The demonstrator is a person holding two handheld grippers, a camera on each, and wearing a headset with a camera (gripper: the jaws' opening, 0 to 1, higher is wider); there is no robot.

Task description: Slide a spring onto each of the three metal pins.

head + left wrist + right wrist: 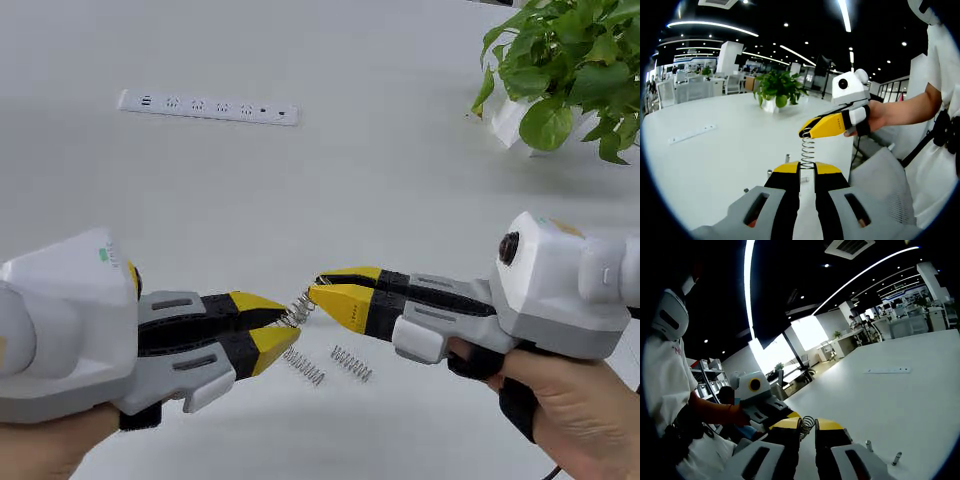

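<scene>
just above the white table (pixel 400 180), the left gripper (pixel 290 325) and the right gripper (pixel 314 285) meet tip to tip, with one spring (pixel 298 310) stretched between them. the left claw is closed on the spring's lower end. in the left gripper view the coil rises from between its yellow tips up to the right claw, which is pinched together on the upper end. two loose springs (pixel 303 367) lie side by side on the table just under the tips. in the right gripper view two short metal pins (pixel 869 445) stand upright near that claw. a power strip (pixel 207 107) lies farther back, and a potted plant (pixel 570 60) sits at the far right corner.
</scene>
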